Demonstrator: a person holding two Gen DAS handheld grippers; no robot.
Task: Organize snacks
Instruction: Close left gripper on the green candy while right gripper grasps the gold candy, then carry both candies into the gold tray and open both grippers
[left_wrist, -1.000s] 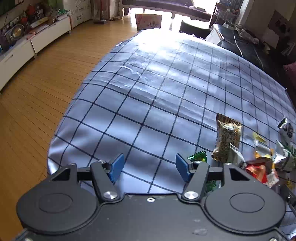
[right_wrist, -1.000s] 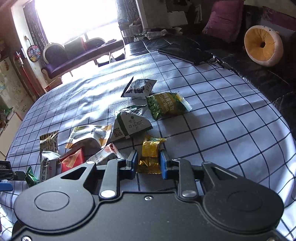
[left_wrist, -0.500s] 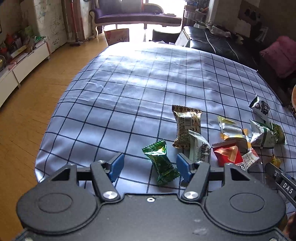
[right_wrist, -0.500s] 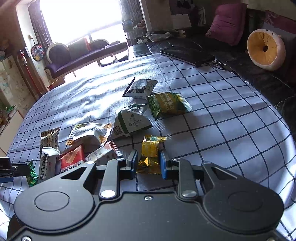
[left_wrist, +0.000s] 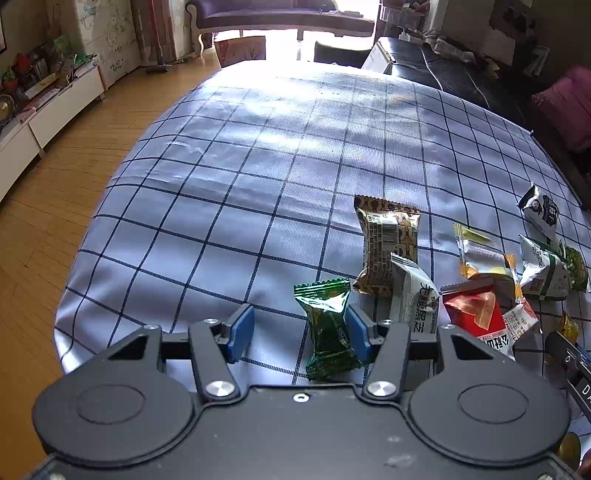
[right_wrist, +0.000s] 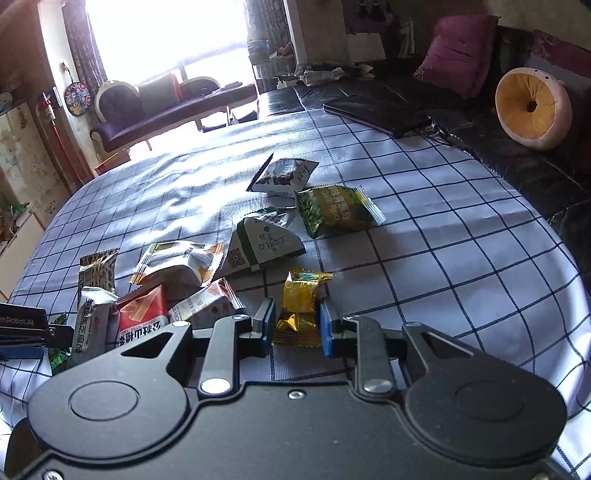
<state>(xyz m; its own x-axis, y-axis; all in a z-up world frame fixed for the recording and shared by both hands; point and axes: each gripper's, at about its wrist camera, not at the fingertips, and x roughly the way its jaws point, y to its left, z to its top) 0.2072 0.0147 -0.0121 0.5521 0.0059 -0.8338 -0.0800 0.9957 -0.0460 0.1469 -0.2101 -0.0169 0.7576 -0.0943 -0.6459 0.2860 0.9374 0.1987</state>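
Over checked cloth (left_wrist: 229, 206), left claw (left_wrist: 299, 328) tilted down, closing around green candy (left_wrist: 327, 332), right claw (right_wrist: 297, 325) clamping yellow candy (right_wrist: 301, 310).

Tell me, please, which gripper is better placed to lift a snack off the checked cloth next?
Right, probably: the right gripper has its pads close on both sides of the yellow candy. The left gripper has been closing, but the green candy touches only one pad.

Tablecloth (left_wrist: 229, 206): pale blue-grey, dark grid lines. Candy wrapper (left_wrist: 327, 328): glossy green. Second wrapper (right_wrist: 301, 306): gold-yellow foil. Packet (left_wrist: 472, 310): red (orange chip print). Gripper pads (left_wrist: 240, 328): blue.
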